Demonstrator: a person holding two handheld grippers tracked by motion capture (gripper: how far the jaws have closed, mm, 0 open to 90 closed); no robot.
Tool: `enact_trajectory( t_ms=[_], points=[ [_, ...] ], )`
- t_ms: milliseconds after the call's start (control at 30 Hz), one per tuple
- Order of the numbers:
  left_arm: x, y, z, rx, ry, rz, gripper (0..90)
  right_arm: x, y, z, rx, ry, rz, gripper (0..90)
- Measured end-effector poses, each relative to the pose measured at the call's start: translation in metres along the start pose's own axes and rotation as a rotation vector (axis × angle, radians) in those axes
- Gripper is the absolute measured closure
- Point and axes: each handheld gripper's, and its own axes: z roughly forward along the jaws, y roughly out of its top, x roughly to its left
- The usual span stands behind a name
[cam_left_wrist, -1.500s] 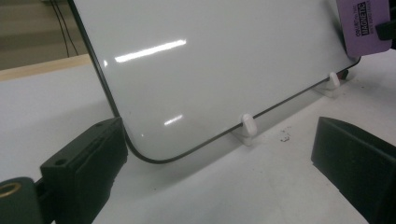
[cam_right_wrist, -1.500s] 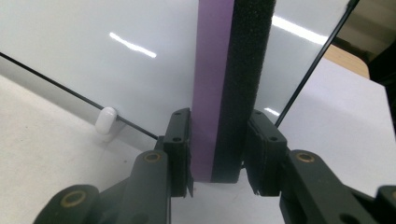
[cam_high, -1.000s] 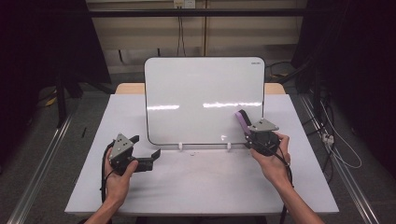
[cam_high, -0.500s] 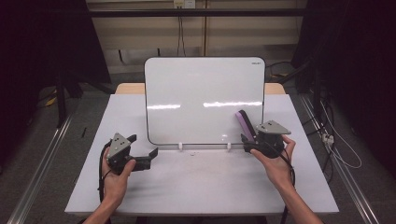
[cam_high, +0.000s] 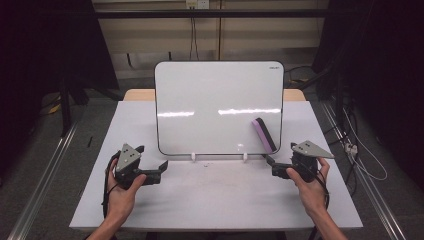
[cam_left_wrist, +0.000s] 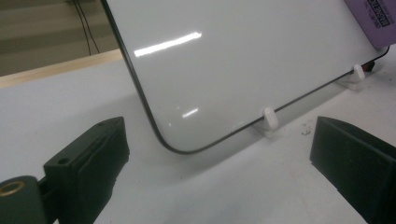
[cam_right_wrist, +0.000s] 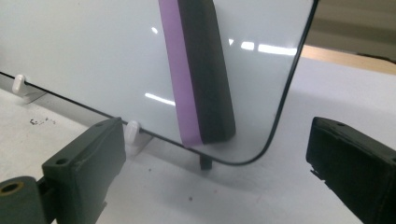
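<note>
Clinging to whiteboard (cam_high: 215, 107), purple eraser (cam_high: 264, 135), just beyond right tongs (cam_high: 270, 161), freshly opened, empty

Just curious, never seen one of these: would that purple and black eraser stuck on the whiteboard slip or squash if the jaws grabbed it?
The purple-and-black block eraser looks small and probably light. Its black layer seems felt-like, so it may give slightly. It clings to the upright white whiteboard, perhaps magnetically, so it might resist before coming free.
</note>
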Motion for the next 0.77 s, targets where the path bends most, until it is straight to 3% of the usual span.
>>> enact_trajectory(
  t_ms=[267, 467, 533, 767],
  points=[
    [0.000, -0.010, -0.010, 0.016, 0.008, -0.032, 4.4, 0.002, -0.013, -0.019, -0.005, 0.009, 0.023, 6.1],
    [0.001, -0.011, -0.022, -0.028, 0.009, -0.072, 4.6, -0.004, -0.032, -0.031, -0.015, -0.013, 0.051, 6.1],
    [0.000, -0.012, -0.026, -0.044, 0.027, -0.070, 4.3, -0.008, -0.041, -0.036, -0.039, -0.034, 0.080, 6.2],
    [-0.001, -0.020, -0.022, -0.026, 0.013, -0.080, 4.3, -0.007, -0.046, -0.039, -0.045, -0.041, 0.087, 6.0]
  ],
)
